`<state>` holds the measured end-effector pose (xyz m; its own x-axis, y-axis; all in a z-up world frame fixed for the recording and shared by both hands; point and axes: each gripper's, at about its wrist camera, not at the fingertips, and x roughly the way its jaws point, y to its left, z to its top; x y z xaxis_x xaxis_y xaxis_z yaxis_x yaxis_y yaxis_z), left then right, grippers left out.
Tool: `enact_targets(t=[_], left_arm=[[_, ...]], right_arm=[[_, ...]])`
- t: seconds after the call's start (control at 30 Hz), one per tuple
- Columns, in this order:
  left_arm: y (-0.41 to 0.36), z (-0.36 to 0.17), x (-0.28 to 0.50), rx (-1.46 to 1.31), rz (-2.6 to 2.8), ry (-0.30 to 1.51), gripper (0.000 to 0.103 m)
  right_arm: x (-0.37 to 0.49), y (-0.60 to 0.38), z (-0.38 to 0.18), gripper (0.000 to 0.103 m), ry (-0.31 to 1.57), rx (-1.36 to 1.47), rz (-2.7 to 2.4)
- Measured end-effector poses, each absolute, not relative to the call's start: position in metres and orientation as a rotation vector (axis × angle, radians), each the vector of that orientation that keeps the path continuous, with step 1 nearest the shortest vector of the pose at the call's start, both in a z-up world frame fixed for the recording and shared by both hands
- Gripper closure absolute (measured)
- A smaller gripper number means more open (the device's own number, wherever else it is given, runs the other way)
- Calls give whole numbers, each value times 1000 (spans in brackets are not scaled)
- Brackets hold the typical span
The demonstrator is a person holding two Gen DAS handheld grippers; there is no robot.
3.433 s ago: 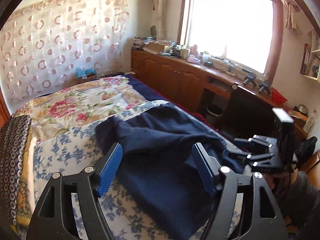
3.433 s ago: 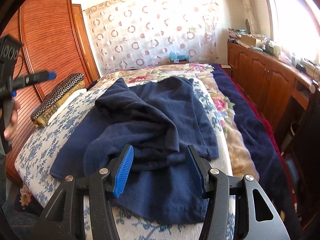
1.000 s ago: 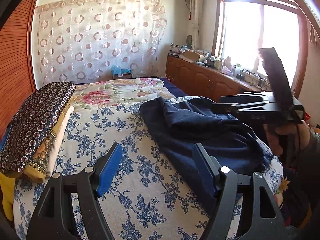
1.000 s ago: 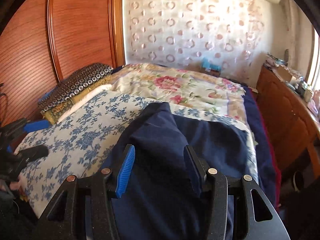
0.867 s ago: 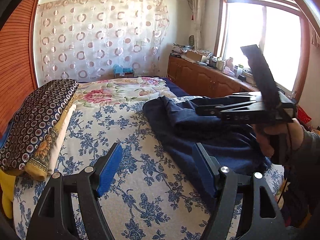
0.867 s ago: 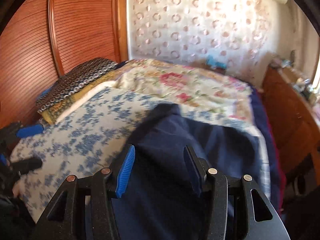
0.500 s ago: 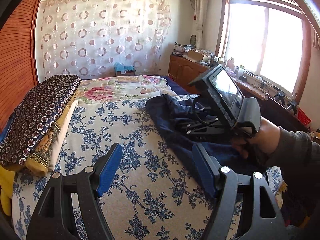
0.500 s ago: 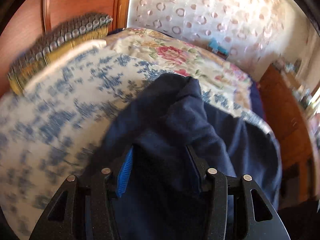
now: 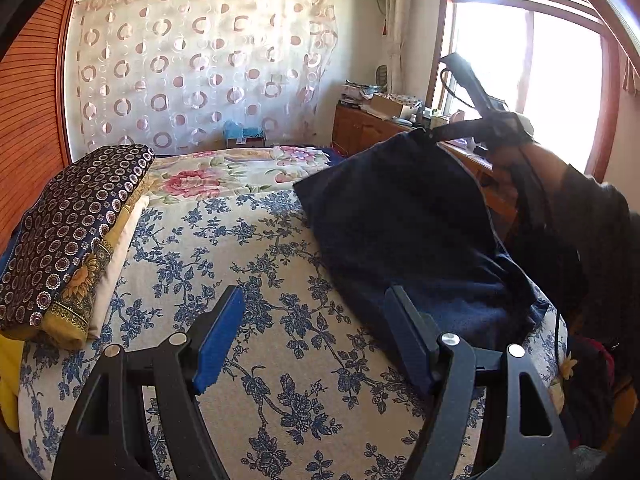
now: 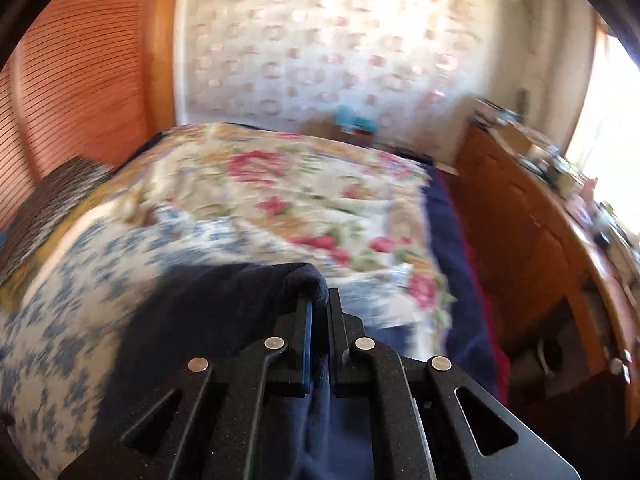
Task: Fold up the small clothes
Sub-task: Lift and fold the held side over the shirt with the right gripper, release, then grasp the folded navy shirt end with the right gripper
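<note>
the navy garment (image 9: 404,216), a soft, matte, slightly fuzzy cloth, hangs in a broad flat sheet from one raised corner, its lower part bunched in thick folds on the right side of the bed. the right gripper (image 10: 319,304) is clenched on that corner, a rounded fold of cloth bulging over its tips and more cloth running down between its black fingers; its jaws have just been closing. in the left wrist view it is up near the window, held by a hand (image 9: 516,156) in a dark sleeve. the left gripper (image 9: 316,336) hangs released over the bed, its blue ribbed pads spread wide with nothing between them, the right pad just at the garment's near edge.

the garment lies on a cream bedspread (image 9: 248,280) printed with blue flowers. beyond it is a quilt with pink roses (image 9: 224,172); at the left, a stack of folded bedding (image 9: 68,216) topped by dark ring-patterned fabric. a sheer curtain with circles (image 9: 192,72) covers the far wall, a ribbed wooden wardrobe (image 9: 28,120) stands left, and a wooden cabinet (image 9: 360,132) runs under the bright window (image 9: 560,80).
</note>
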<state>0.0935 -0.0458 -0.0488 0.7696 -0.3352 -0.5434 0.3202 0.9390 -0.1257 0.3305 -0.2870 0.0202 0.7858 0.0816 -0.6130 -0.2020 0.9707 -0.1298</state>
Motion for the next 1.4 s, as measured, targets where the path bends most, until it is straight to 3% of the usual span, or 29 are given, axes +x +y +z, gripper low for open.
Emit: enact_targets(t=[0.1,0.13,0.2,0.23,0.8,0.83,0.87,0.9,0.93,1.13,1.4], left_arm=[[-48,-51,95,-20,-360,605,29],[-49,-52,96,-18,-360,607,29],[-51,-52,96,-14,-363,610,29],[-51,-53,96,-13,-366,611,29],[-83,-63,99,31,-406,660,29],[-86,-65,100,35,-412,667,29],[-89,-67,101,40,-418,677,29],[-92,-68,101,46,-419,684,29],[-94,-69,102,49,-420,688,29],[-104,-70,98,70,-433,693,29],[-120,-78,96,70,-489,735,29]], right_arm=[[357,-308,14,97,716,-182,38],[361,-313,13,93,715,-189,-7],[360,-324,10,61,711,-164,-48],[356,-328,9,57,706,-139,-24],[156,-406,-52,57,788,-99,325],[152,-409,-55,57,794,-90,328],[148,-412,-57,70,803,-79,334],[146,-417,-62,95,807,-65,346],[143,-423,-62,98,793,-58,353],[109,-457,-38,99,645,-5,319],[111,-495,-61,100,720,4,234]])
